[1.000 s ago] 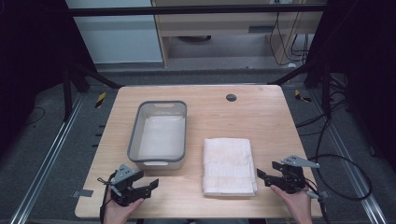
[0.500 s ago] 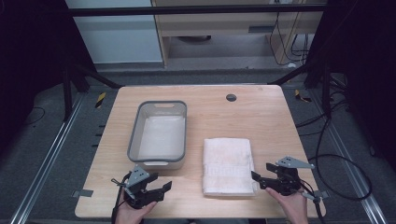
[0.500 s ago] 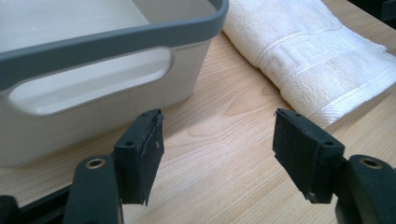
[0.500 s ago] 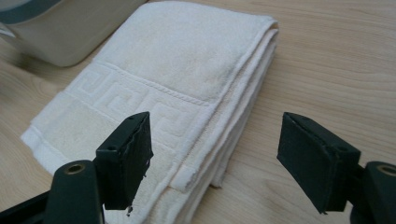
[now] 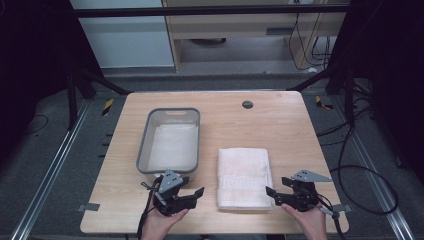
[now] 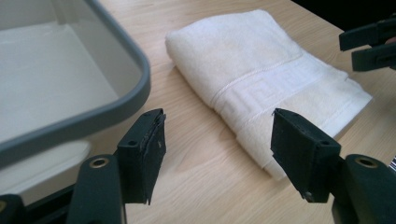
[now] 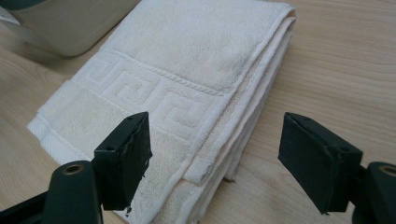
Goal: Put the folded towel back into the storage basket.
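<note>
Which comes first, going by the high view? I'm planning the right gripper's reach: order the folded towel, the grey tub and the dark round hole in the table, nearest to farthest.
From the right gripper:
1. Folded towel, just to its left.
2. Grey tub, beyond the towel, on the table's left half.
3. Dark round hole, near the table's far edge.

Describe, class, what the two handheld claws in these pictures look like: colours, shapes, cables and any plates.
The left claw and right claw are both black, each with two blocky, flat-faced jaws and brass-coloured rivets at the jaw bases. Each carries a grey three-cornered plate on top and trails a black cable. The hands holding them are bare, with no sleeves in sight.
</note>
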### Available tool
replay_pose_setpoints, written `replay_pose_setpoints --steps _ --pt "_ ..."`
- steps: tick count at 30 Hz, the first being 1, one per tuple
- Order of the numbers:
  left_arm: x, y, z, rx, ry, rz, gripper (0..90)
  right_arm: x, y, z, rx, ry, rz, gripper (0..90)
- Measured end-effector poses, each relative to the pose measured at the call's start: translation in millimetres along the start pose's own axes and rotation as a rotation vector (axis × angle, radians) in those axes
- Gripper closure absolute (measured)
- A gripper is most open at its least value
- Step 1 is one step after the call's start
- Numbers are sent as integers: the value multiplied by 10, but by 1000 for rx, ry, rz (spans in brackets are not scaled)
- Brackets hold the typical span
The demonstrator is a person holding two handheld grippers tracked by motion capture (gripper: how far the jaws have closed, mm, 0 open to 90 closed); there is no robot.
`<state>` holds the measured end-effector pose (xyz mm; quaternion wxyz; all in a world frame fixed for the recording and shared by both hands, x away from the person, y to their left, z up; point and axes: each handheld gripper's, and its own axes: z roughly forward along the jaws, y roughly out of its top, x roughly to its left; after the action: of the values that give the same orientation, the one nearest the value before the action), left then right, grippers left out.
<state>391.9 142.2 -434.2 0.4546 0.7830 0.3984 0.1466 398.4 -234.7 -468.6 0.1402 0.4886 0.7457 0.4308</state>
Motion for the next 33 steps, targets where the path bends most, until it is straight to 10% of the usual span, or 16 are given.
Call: replay_pose_setpoints --steps 33 --pt "-345 329 1020 63 115 19 400 -11 -57 85 44 11 -11 268"
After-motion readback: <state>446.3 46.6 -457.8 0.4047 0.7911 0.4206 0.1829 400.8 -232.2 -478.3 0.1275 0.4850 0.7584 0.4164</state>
